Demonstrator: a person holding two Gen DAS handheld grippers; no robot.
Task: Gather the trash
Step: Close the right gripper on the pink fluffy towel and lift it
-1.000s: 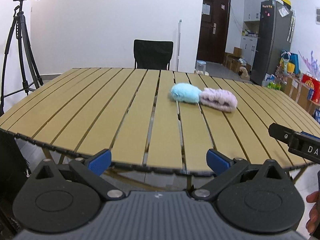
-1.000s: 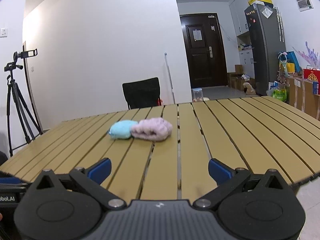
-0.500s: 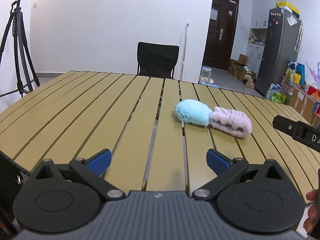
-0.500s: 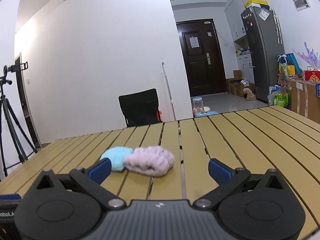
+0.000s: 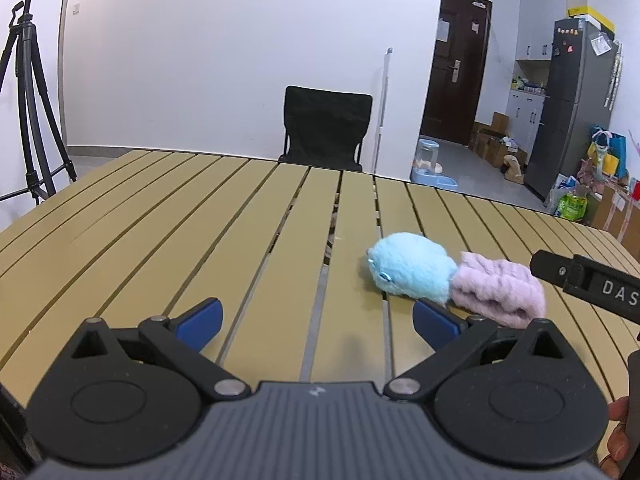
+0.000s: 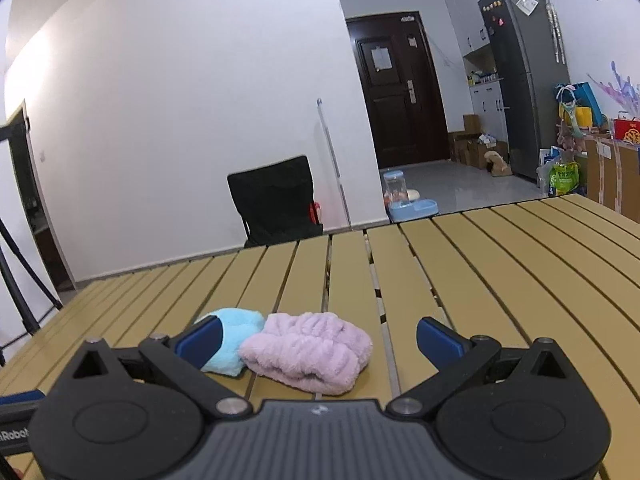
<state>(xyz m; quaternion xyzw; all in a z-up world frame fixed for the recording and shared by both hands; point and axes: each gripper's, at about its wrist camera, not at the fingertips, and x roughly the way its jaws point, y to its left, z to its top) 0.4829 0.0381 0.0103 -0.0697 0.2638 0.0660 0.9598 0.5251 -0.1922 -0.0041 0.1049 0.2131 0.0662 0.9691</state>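
Right hand-held gripper (image 6: 318,338) spread wide, framing pink fluffy bundle (image 6: 308,350) touching blue fluffy bundle (image 6: 230,340) on slatted worktop (image 6: 500,280); left hand-held gripper (image 5: 316,320) likewise spread, empty; best lowered squarely, pinching mid-pile, avoiding slat gaps.

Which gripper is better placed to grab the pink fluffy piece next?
Right, probably. The right gripper is open with the pink piece framed between its fingers. The left gripper, also open, points at bare table; the pink piece lies off to its right.
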